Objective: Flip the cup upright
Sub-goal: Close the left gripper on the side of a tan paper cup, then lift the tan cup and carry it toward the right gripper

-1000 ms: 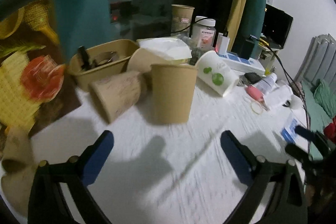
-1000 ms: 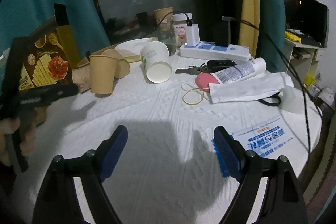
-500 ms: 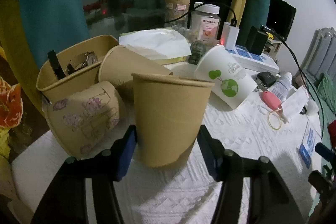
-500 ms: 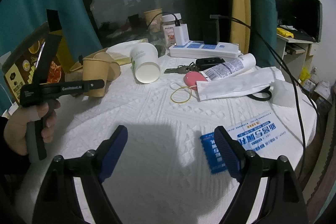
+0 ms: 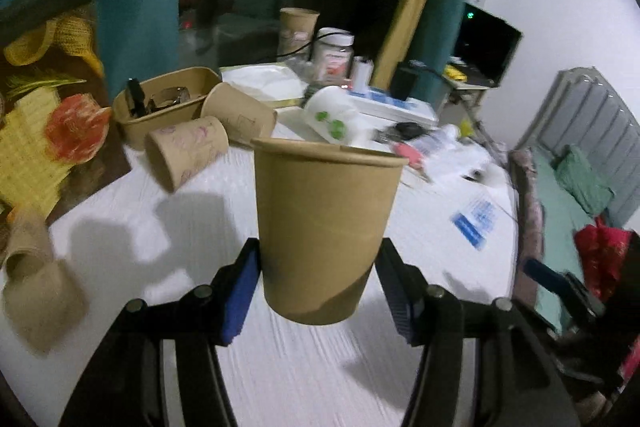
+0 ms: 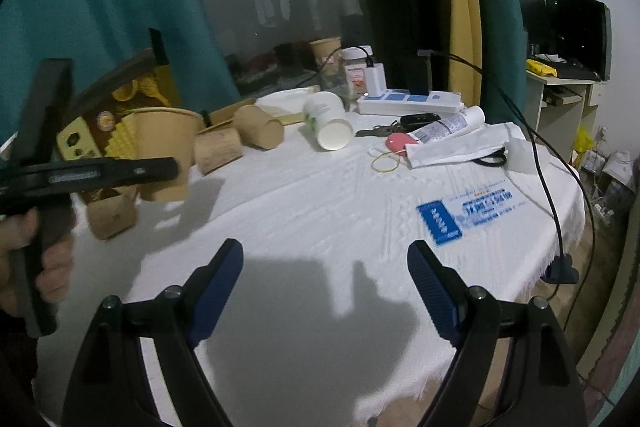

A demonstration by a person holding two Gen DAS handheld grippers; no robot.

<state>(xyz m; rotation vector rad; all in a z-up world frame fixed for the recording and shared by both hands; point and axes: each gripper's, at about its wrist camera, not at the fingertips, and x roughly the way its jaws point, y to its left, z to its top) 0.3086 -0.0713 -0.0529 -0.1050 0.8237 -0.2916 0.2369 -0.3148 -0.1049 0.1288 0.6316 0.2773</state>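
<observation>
Cup now lifted off the table, mouth up.
My left gripper (image 5: 318,293) grasps the brown cup (image 5: 326,227), raised since 0.5 s ago; my right gripper (image 6: 326,291) hangs released over the table (image 6: 320,199).

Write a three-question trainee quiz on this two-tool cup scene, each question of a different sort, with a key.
1. True or false: the left tool grips the plain brown cup with its mouth facing up.
2. Multiple choice: the right tool is (a) shut on a cup, (b) open and holding nothing, (c) out of view.
3. Fill in: the white cup with green print lies on its ____ on the white tablecloth.

Key: 1 true; 2 b; 3 side.
</observation>
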